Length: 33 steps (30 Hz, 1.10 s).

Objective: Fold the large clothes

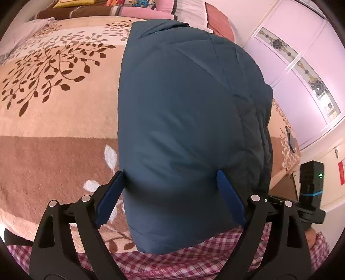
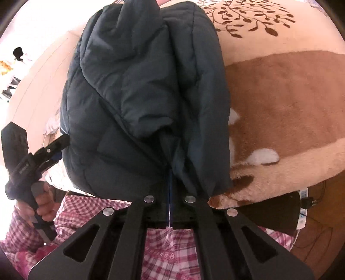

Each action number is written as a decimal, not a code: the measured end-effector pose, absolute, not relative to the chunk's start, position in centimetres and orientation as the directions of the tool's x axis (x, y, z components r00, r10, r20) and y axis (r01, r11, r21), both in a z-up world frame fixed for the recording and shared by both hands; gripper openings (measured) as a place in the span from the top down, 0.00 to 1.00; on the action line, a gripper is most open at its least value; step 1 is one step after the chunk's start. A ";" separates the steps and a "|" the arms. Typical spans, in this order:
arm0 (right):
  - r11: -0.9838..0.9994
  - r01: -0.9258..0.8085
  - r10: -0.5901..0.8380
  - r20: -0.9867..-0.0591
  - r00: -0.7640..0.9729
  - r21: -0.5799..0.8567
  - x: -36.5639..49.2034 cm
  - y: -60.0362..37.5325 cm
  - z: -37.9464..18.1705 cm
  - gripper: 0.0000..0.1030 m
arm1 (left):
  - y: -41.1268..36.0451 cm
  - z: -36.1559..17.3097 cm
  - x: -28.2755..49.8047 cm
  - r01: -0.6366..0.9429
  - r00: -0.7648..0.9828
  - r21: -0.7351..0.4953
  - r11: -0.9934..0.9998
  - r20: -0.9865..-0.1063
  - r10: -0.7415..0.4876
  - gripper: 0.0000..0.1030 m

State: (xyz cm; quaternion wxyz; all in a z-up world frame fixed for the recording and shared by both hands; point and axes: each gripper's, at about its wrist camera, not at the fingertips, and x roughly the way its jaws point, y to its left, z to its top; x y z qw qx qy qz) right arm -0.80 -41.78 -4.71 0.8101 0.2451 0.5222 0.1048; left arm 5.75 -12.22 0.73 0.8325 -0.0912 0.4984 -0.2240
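Note:
A dark blue puffer jacket point(image 1: 185, 112) lies folded lengthwise on the bed, its near end hanging over the bed's edge. My left gripper point(image 1: 170, 178) is open, its blue fingers point(image 1: 112, 193) wide apart on either side of the jacket's near end, fabric bulging between them. My right gripper point(image 2: 170, 178) is shut on the jacket's point(image 2: 138, 90) near edge, the fabric pinched between its fingers and bunched above them. The left gripper also shows in the right wrist view point(image 2: 58, 142), at the jacket's left side.
The bed carries a beige and brown blanket point(image 1: 54, 103) with a leaf pattern. Folded bedding and pillows point(image 1: 120, 8) lie at its far end. A white wardrobe point(image 1: 301, 64) stands to the right. My pink plaid clothing point(image 2: 168, 243) fills the near edge.

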 end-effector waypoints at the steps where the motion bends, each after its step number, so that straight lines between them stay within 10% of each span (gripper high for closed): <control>1: 0.849 0.092 0.437 -0.789 0.432 0.520 -0.8 -42.0 -5.0 1.00 | -12.0 1.0 5.8 0.277 0.412 -0.377 0.884 -0.784 -0.464 0.16; 13: 0.852 0.072 0.441 -0.786 0.434 0.518 -1.7 -42.0 -3.6 1.00 | -12.1 0.4 7.1 0.256 0.370 -0.423 0.870 -0.788 -0.492 0.08; 16: 0.846 0.061 0.453 -0.773 0.443 0.530 -1.9 -42.3 -1.7 0.85 | -12.9 0.4 6.7 0.285 0.383 -0.385 0.878 -0.794 -0.473 0.06; 20: 0.851 0.033 0.427 -0.728 0.537 0.524 -3.1 -43.4 2.2 0.32 | -12.8 0.2 6.9 0.284 0.381 -0.391 0.875 -0.792 -0.477 0.06; 23: 0.875 0.054 0.349 -0.707 0.615 0.480 -2.6 -45.2 4.3 0.19 | -12.8 0.1 6.9 0.281 0.386 -0.387 0.878 -0.792 -0.472 0.04; 33: 0.793 0.170 0.441 -0.744 0.503 0.585 4.6 -48.1 -0.7 0.18 | -12.7 -0.1 7.2 0.276 0.366 -0.398 0.875 -0.798 -0.478 0.04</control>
